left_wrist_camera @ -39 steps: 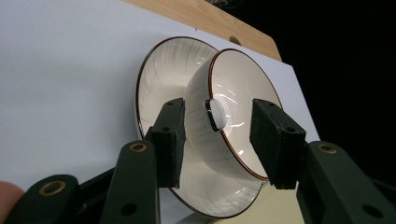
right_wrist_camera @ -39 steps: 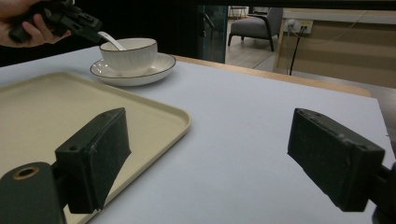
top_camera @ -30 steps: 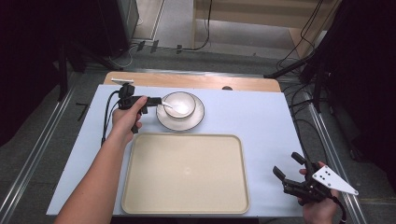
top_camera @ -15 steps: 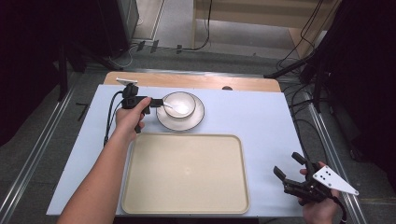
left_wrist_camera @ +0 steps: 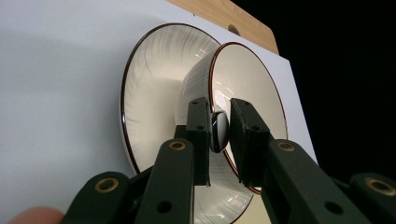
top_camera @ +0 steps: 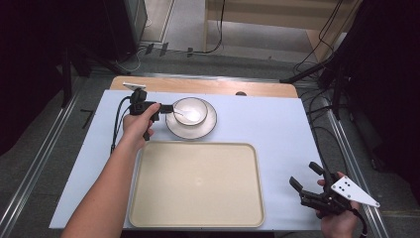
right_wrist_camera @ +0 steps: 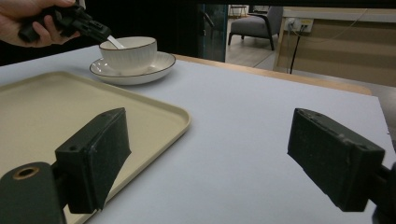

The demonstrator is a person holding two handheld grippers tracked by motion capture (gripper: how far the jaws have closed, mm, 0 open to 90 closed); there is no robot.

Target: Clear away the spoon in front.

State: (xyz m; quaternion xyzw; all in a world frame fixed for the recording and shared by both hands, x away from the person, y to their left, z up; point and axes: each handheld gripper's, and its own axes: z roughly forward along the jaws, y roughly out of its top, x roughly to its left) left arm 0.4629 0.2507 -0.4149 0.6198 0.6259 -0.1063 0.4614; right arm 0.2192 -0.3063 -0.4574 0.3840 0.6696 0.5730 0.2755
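As the left gripper (left_wrist_camera: 214, 126) jaws have just been closing, they now pinch the spoon handle (left_wrist_camera: 219, 130) in the bowl (top_camera: 190, 110) at 12 o'clock of tray (top_camera: 148, 198); lift-out looks ready. Right gripper (top_camera: 309, 186) gapes idle, 4 o'clock.

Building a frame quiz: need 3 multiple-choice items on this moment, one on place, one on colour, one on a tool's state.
1. Where does the bowl sit?
A on the tray
B on the saucer
C on bare table

2. What colour is the tray?
A cream
B blue
C black

3. How is the right tool?
A shut on the spoon
B shut on nothing
C open

Key: B, the saucer rings the bowl's base; A, the tray is plain cream in the high view; C, its jaws stand wide apart over the table, nothing between.
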